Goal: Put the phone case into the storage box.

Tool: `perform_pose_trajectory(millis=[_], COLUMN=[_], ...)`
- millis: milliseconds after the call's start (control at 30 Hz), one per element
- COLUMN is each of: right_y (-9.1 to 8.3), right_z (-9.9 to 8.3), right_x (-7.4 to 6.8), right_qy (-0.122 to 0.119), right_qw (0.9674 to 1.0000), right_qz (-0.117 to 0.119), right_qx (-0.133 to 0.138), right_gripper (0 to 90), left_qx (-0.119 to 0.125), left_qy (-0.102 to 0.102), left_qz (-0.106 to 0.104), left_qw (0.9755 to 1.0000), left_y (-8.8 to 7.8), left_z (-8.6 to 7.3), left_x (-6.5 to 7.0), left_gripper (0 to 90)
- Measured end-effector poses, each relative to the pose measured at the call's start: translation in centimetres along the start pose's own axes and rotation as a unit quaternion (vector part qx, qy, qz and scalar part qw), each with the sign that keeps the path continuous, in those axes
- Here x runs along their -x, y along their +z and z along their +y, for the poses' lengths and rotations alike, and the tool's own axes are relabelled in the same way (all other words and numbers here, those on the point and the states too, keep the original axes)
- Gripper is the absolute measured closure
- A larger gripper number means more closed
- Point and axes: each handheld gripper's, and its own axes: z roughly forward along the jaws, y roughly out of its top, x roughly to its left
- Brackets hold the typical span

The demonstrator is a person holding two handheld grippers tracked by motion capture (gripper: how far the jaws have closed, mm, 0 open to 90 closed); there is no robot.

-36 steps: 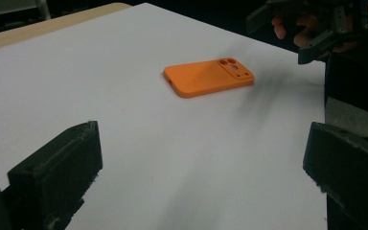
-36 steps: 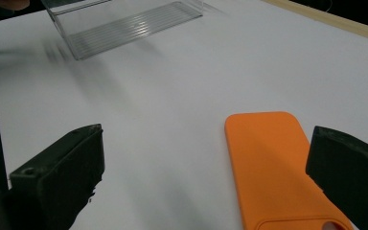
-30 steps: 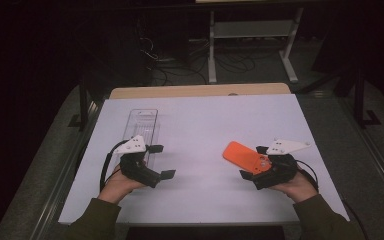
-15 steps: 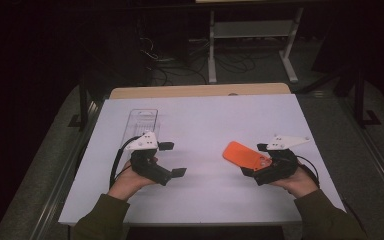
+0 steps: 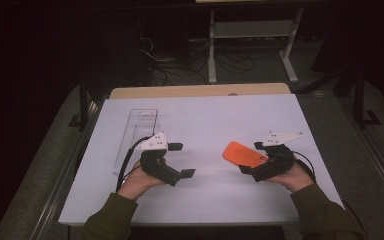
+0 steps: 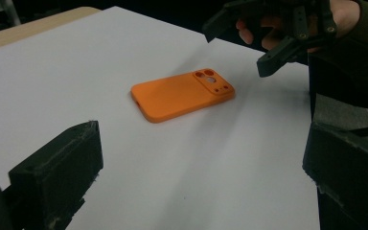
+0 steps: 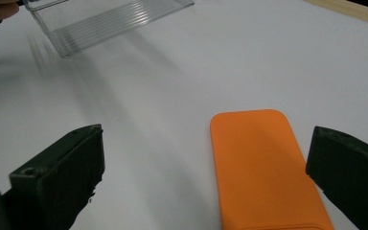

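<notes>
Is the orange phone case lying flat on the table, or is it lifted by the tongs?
Flat: the orange phone case lies back-up on the white table; neither pair of tongs touches it.

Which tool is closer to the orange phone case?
The right tool. The orange phone case lies just ahead of its open jaws. The left tool is farther away, across the white table.

Table w/ white sheet top (image 5: 215, 120), bare light-wood strip along far edge. On it: flat orange rubbery phone case (image 5: 245, 154), camera-cutout side up, lying flat; clear ribbed plastic tray, long & narrow (image 5: 136, 137), well apart from the case, toward table's left edge.
</notes>
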Motion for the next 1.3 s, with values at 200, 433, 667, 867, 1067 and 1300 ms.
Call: perform_pose_trajectory(millis=[200,433,667,867,1067,1300], right_y=[0.3,0.5,0.6,0.9,1.2,1.4], right_z=[0.2,0.7,1.1,1.3,1.8,2.1], right_x=[0.4,0.8,1.4,1.8,2.3,3.2], right_qy=[-0.007,-0.002,-0.001,0.003,0.002,0.001], right_qw=[0.9999,0.9998,0.9999,0.9997,0.9995,0.9993], right_qz=[-0.003,-0.008,-0.007,-0.010,-0.018,-0.025], right_qx=[-0.007,-0.016,-0.015,-0.022,-0.025,-0.028], right_gripper=[0.0,0.0,0.0,0.0,0.0,0.0], left_qx=[-0.008,-0.014,-0.025,-0.031,-0.039,-0.043], left_qy=[0.011,0.016,0.020,0.018,0.024,0.025], left_qz=[-0.004,-0.011,-0.015,-0.015,-0.013,-0.014], left_qw=[0.9999,0.9997,0.9994,0.9992,0.9989,0.9986], left_y=[0.6,1.6,2.3,2.6,2.8,2.9], left_z=[-0.1,-0.4,-1.0,-1.6,-2.0,-2.2], left_x=[0.4,0.8,0.9,1.0,0.9,0.9], left_gripper=[0.0,0.0,0.0,0.0,0.0,0.0])
